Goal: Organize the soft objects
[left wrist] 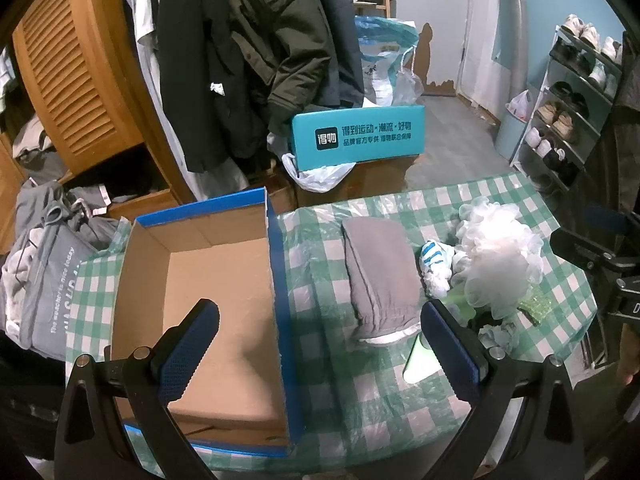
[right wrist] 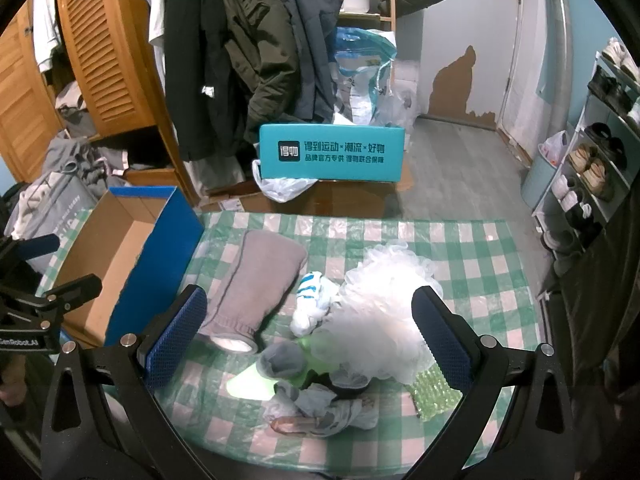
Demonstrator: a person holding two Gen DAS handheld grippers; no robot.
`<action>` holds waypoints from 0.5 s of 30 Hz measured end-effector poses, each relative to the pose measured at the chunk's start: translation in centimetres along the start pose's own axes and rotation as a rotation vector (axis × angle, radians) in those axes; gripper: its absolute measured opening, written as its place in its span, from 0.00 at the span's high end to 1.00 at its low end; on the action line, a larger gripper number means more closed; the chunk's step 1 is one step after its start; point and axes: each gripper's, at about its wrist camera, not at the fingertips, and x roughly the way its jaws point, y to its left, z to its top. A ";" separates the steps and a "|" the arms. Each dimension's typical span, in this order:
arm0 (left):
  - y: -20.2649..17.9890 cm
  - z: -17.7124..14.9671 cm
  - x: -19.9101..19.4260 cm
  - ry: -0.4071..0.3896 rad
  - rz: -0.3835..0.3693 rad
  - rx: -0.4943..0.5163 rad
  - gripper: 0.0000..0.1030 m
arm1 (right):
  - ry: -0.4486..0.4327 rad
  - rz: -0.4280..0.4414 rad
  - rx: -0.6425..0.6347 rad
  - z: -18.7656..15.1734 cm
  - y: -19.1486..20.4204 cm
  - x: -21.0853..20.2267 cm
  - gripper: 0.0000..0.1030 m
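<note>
An empty blue cardboard box (left wrist: 208, 280) stands on the left of the green checked table; it also shows in the right wrist view (right wrist: 120, 248). A folded grey cloth (left wrist: 380, 272) (right wrist: 256, 280) lies beside it. Right of that are a white and blue striped sock (left wrist: 434, 256) (right wrist: 310, 292), a white mesh bath puff (left wrist: 500, 256) (right wrist: 384, 304), a green sponge (right wrist: 434, 394) and a small plush toy (right wrist: 316, 392). My left gripper (left wrist: 320, 344) is open, spanning the box's right wall. My right gripper (right wrist: 308, 336) is open above the pile.
Coats hang on a rack behind the table (right wrist: 240, 60). A teal box (right wrist: 332, 154) sits on cartons on the floor. A shoe rack (left wrist: 572, 100) stands at the right. A heap of clothes (left wrist: 52, 264) lies at the left by a wooden cupboard.
</note>
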 end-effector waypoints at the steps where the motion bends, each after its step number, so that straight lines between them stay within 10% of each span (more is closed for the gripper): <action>1: 0.0 0.0 0.0 0.000 0.000 0.000 0.01 | 0.001 0.000 -0.001 0.0 0.0 0.0 0.02; 15: 0.0 -0.1 0.1 0.003 0.002 -0.001 0.01 | 0.001 0.000 -0.002 0.1 0.0 -0.1 0.02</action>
